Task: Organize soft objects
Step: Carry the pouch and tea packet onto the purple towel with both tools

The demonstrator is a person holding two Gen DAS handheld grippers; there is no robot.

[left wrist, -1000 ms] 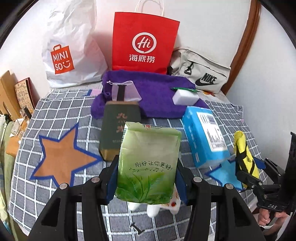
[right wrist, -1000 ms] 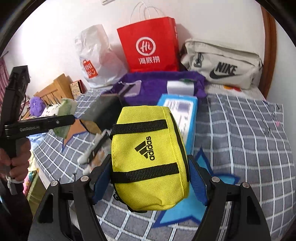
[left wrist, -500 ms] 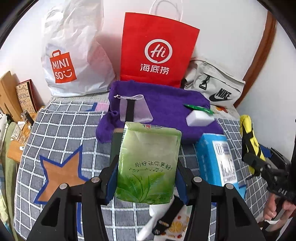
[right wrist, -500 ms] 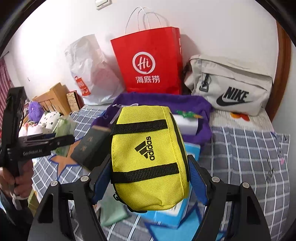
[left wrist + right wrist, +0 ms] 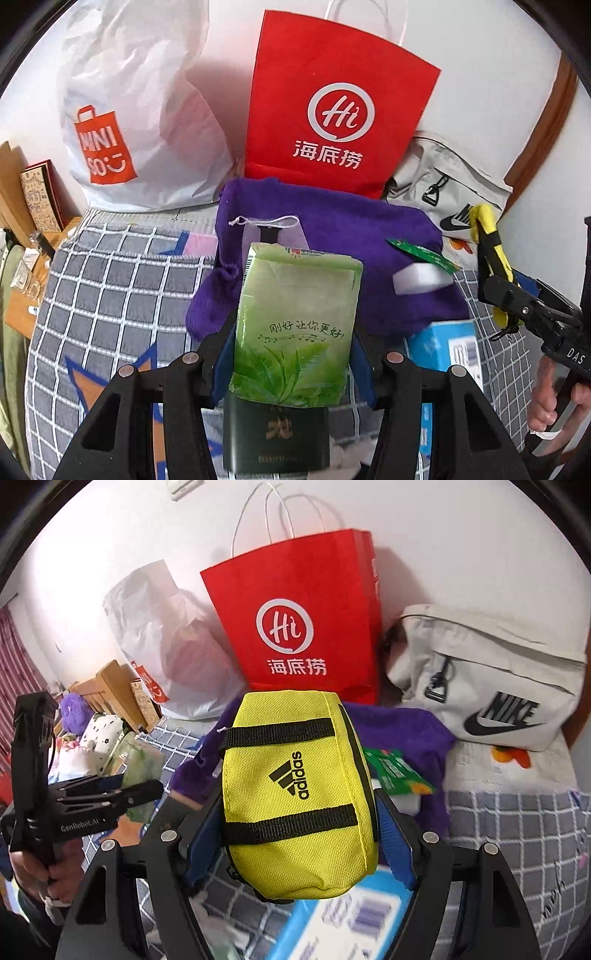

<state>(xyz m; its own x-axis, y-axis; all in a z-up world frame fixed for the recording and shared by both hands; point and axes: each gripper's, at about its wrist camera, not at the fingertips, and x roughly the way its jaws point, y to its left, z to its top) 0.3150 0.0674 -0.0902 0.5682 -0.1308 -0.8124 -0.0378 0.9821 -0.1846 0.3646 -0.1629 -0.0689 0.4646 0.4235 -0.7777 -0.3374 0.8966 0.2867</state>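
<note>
The left gripper [image 5: 293, 363] is clamped on the green tissue pack [image 5: 295, 325], which stands upright between its fingers, long axis running away from the palm toward the wall; the right gripper [image 5: 297, 834] is likewise clenched on the yellow Adidas pouch [image 5: 295, 801], also upright and carried clear of the bedding. Straight ahead of both pairs of fingers, beyond the purple towel [image 5: 351, 236], stands the red paper bag [image 5: 332, 107], its mouth above the fingertips and out of the left view; the white Miniso bag [image 5: 136, 110] lies ahead and to the left of the left fingers; the grey Nike bag [image 5: 491, 686] lies ahead and to the right of the right fingers. Judged from this, the coming move turns on height and heading: whichever bag is meant, each item must go forward and up over a rim. The right gripper appears the nearer to the Nike bag, the left to the Miniso bag; the red bag sits between them, roughly equally reachable.
</note>
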